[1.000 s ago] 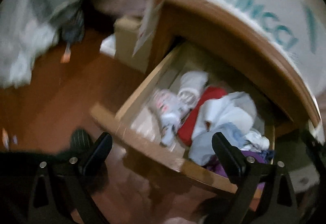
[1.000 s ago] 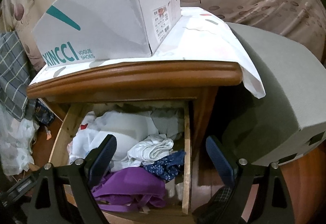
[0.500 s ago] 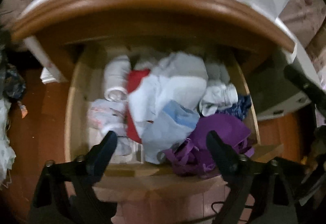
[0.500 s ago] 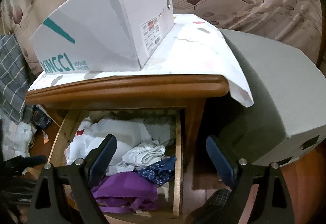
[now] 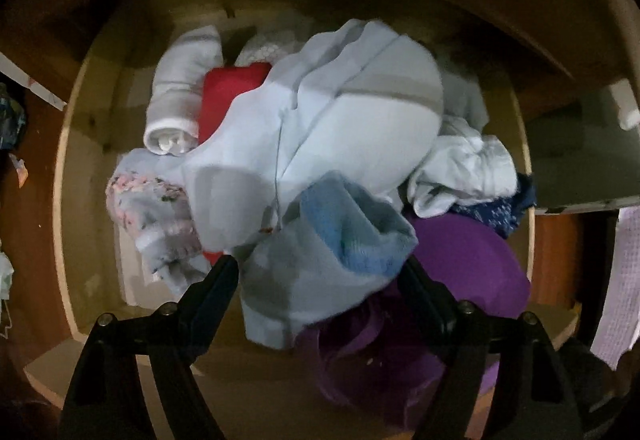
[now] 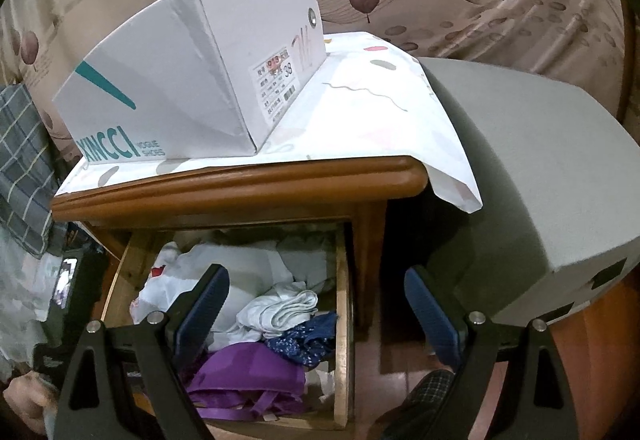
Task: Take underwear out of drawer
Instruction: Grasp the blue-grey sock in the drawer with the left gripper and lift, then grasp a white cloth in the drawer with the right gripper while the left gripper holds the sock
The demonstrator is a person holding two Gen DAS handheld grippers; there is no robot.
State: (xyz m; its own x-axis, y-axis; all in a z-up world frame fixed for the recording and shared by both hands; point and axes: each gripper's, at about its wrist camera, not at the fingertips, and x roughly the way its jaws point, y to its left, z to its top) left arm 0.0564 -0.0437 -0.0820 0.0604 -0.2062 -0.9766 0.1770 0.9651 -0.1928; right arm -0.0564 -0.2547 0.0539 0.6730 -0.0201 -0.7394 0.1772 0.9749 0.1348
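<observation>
The open wooden drawer [image 5: 64, 168] [image 6: 342, 320] is full of crumpled clothes. In the left wrist view a pale blue underwear piece [image 5: 320, 248] lies on top at the front, with a larger light blue garment [image 5: 344, 112] behind it, a purple one [image 5: 464, 264] to the right and a red one [image 5: 228, 92] at the back left. My left gripper [image 5: 320, 272] is open, low inside the drawer, its fingers on either side of the pale blue piece. My right gripper [image 6: 316, 300] is open and empty, held in front of the drawer's right side.
A white shoe box [image 6: 192, 80] stands on the paper-covered nightstand top [image 6: 240, 184]. A grey padded block [image 6: 532, 176] is to the right. White rolled socks [image 5: 180, 96], a white cloth [image 6: 280, 312] and a navy dotted cloth [image 6: 308, 336] fill the drawer. Plaid fabric [image 6: 20, 160] hangs at left.
My left gripper has swung from the drawer's left side to above it and dropped down into the clothes. My right gripper has drifted only slightly.
</observation>
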